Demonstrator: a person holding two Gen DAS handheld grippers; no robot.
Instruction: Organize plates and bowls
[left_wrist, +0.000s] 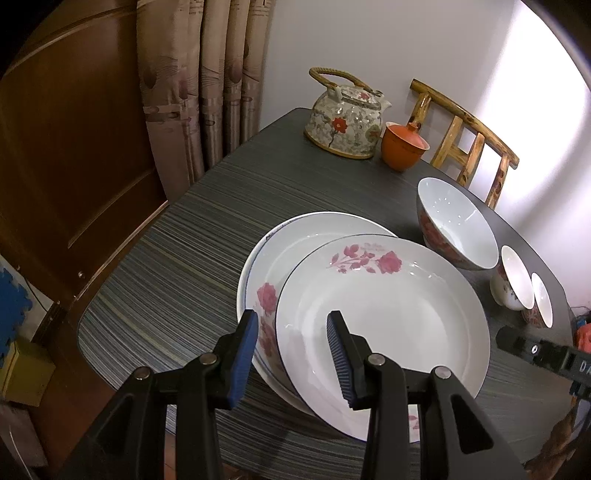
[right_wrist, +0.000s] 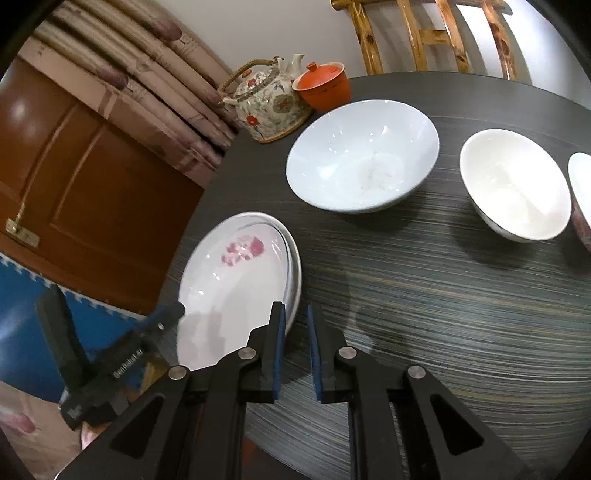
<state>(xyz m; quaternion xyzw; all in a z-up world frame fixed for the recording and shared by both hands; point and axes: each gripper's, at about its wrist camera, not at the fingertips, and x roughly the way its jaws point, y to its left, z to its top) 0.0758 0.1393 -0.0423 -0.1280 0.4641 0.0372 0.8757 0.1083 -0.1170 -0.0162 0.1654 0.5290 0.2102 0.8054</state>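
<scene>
A white plate with pink roses (left_wrist: 384, 314) lies askew on top of a second rose plate (left_wrist: 295, 251) on the dark striped table (left_wrist: 166, 266). My left gripper (left_wrist: 291, 336) is open, its fingers astride the top plate's near-left rim, one blue pad (left_wrist: 338, 354) over the plate. The stack also shows in the right wrist view (right_wrist: 232, 291). My right gripper (right_wrist: 295, 332) is slightly open and empty, just right of the stack. A large bowl (right_wrist: 362, 155) and a smaller white bowl (right_wrist: 513, 184) stand beyond it; a third bowl (right_wrist: 581, 195) is at the right edge.
A floral teapot (left_wrist: 347, 118) and an orange lidded cup (left_wrist: 402, 146) stand at the table's far edge. A wooden chair (left_wrist: 469, 144) is behind the table. A brown door (left_wrist: 74, 166) and curtains (left_wrist: 207, 74) are to the left.
</scene>
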